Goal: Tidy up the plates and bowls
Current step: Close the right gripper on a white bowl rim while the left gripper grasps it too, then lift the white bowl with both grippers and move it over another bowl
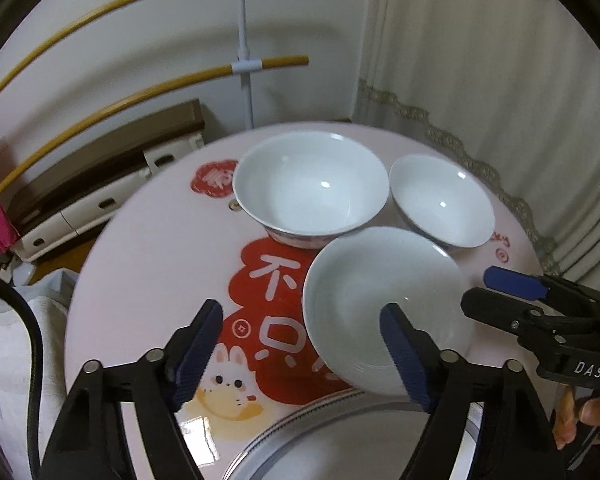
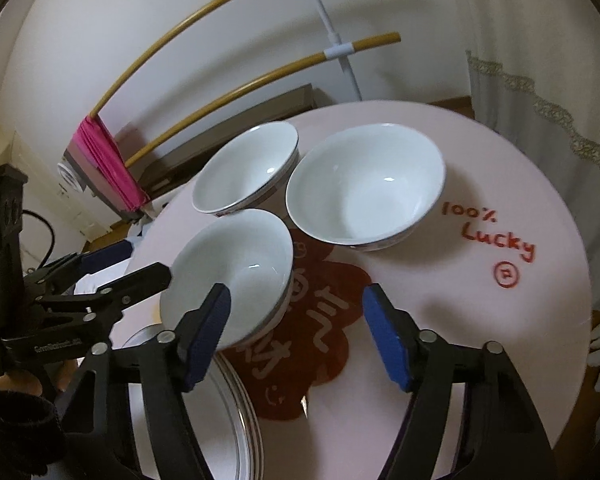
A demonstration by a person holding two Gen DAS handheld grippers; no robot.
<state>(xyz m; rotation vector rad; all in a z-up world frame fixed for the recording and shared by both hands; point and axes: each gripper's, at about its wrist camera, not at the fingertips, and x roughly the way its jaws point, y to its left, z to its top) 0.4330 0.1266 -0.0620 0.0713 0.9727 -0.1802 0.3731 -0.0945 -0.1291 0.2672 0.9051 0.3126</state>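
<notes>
Three white bowls stand on a round pink table. The large bowl is at the back. A smaller bowl stands beside it. The nearest bowl is tilted, its near rim over a white plate. My left gripper is open, its right finger at this bowl's near rim. My right gripper is open, its left finger in front of the same bowl. Each gripper shows in the other's view, the right one and the left one.
The table carries a red flower print and the red words "100% Lucky". A rack with yellow rails and a pink cloth stands behind. A white curtain hangs at the right.
</notes>
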